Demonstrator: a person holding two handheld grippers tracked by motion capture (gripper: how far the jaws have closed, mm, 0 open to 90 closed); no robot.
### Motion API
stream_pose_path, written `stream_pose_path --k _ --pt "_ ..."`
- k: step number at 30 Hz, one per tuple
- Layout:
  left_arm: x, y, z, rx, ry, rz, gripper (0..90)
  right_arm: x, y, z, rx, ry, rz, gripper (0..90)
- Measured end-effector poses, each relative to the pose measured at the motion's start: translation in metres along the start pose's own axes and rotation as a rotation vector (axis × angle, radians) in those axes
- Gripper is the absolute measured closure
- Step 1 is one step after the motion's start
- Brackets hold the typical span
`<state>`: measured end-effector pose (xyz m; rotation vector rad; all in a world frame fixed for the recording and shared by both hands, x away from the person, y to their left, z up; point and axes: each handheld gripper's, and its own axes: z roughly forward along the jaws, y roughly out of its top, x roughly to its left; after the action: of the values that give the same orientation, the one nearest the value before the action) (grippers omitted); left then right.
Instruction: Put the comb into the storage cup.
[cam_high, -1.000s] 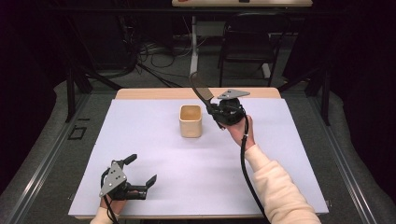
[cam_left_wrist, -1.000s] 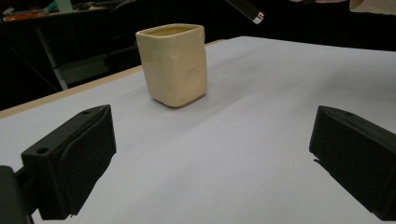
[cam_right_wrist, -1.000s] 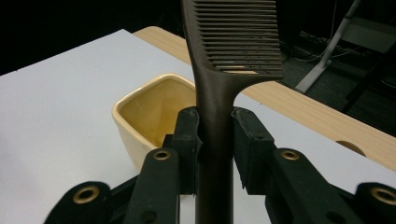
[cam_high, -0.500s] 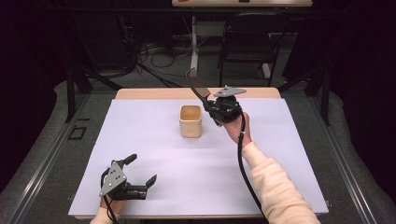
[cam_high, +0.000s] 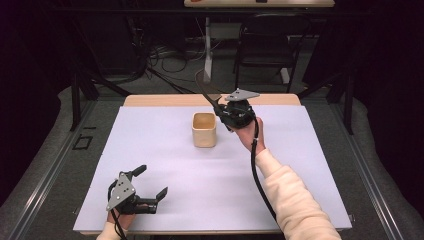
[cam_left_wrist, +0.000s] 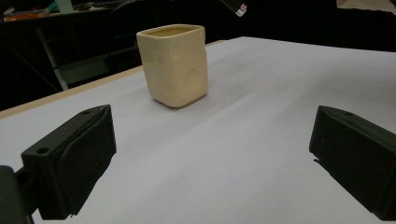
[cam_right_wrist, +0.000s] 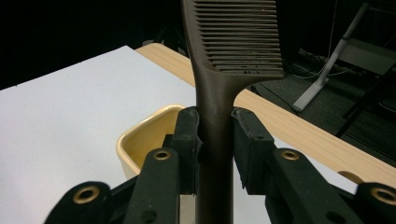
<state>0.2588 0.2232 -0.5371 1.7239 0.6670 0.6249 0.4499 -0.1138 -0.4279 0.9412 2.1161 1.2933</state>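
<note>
In the high view, the right gripper (cam_high: 220, 111) is raised just to the right of the cream cup (cam_high: 204, 129), which stands upright on the white table (cam_high: 300, 165) toward its far middle. A dark comb (cam_high: 204, 89) sticks up and to the far left out of that gripper, so its long body hangs over the cup's far right side; judging by this, the comb is being lined up to go into the cup, handle end down. The left gripper (cam_high: 150, 181) rests low on the near left of the table, well apart from the cup, its jaws spread wide and holding nothing, probably parked there so the other hand has room. In the left gripper view, the 2 black jaws stand far apart at the picture's edges with bare table between them, and the cup (cam_left_wrist: 173, 64) sits farther off, square-mouthed with dimpled walls and open at the top, ready to receive something. In the right gripper view, the jaws are clamped on the comb's narrow handle (cam_right_wrist: 214, 140), with the toothed part (cam_right_wrist: 240, 35) rising above them; gripping the slim neck keeps the teeth clear. The cup's rim (cam_right_wrist: 140, 128) shows just behind and below the jaws, so the held end seems close to the opening.
</note>
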Motion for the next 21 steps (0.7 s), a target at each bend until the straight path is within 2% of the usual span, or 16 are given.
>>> stream_pose_path --k 21 --pt "0.0 0.0 0.0 -0.001 0.0 -0.001 0.5 0.004 0.007 0.011 -0.019 0.002 -0.013 72.3"
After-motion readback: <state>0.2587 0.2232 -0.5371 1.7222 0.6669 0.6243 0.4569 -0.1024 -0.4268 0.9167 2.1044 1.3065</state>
